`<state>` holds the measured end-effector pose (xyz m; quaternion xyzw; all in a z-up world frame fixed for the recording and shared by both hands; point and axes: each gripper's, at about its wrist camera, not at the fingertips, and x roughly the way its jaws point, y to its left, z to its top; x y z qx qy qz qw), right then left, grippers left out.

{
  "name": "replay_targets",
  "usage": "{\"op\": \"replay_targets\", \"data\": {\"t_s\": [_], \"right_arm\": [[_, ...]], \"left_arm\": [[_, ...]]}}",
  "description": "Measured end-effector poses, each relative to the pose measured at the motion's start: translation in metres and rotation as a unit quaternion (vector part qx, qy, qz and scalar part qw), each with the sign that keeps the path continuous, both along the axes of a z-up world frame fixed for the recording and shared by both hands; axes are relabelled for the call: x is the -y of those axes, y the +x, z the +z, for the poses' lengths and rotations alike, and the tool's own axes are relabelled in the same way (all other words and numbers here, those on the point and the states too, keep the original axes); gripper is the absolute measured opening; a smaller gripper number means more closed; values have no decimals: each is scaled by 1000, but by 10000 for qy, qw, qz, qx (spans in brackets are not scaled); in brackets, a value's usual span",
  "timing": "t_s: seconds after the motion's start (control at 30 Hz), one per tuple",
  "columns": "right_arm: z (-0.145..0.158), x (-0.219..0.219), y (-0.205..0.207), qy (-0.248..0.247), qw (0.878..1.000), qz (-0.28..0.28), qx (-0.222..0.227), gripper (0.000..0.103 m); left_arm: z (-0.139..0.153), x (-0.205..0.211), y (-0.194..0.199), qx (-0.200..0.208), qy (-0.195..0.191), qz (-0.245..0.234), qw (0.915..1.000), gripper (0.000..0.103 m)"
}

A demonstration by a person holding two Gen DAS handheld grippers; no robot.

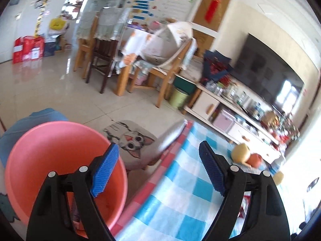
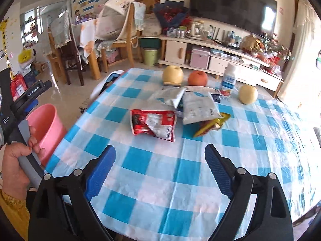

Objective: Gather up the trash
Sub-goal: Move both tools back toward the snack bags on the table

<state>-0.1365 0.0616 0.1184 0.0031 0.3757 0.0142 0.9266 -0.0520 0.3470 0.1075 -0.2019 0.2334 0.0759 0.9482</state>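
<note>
both claws wide open and empty, left gripper [image 1: 158, 166] over pink bin [image 1: 40, 150], right gripper [image 2: 160, 170] facing red wrapper [image 2: 153, 125] mid-table; risks snagging checked cloth [image 2: 180, 190] or nudging bottle [image 2: 229, 79]

Checked tablecloth [image 2: 180, 170] carries wrappers [image 2: 153, 124], fruit [image 2: 172, 74] and a bottle [image 2: 229, 79].

On the table [image 2: 180, 170], the snack wrapper [image 2: 153, 126] lies left of 2 overlapping pouches [image 2: 197, 108], with a small wrapper [image 2: 212, 124] tucked under their near edge. Behind them stand 3 fruits [image 2: 173, 74] and a bottle [image 2: 229, 79]. The bin [image 2: 48, 128] stands off the table's left edge, beside a stool [image 1: 132, 140].
</note>
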Motion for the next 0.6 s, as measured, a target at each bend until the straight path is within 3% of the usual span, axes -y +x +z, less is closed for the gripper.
{"op": "replay_targets", "data": {"t_s": [0.23, 0.37, 0.47, 0.6], "right_arm": [[-26, 73, -28, 715, 9961, -502, 149, 90], [-38, 107, -41, 1005, 9929, -614, 151, 90], [-44, 129, -39, 1366, 9884, -654, 127, 90], [-53, 153, -35, 1714, 9821, -773, 107, 90]], "left_arm": [[-11, 32, 8, -294, -267, -951, 9947, 77], [-12, 59, 7, -438, -150, -1363, 9896, 70], [-9, 84, 5, -483, 162, -1629, 9853, 70], [-8, 121, 9, -399, 244, -2164, 9752, 70]]}}
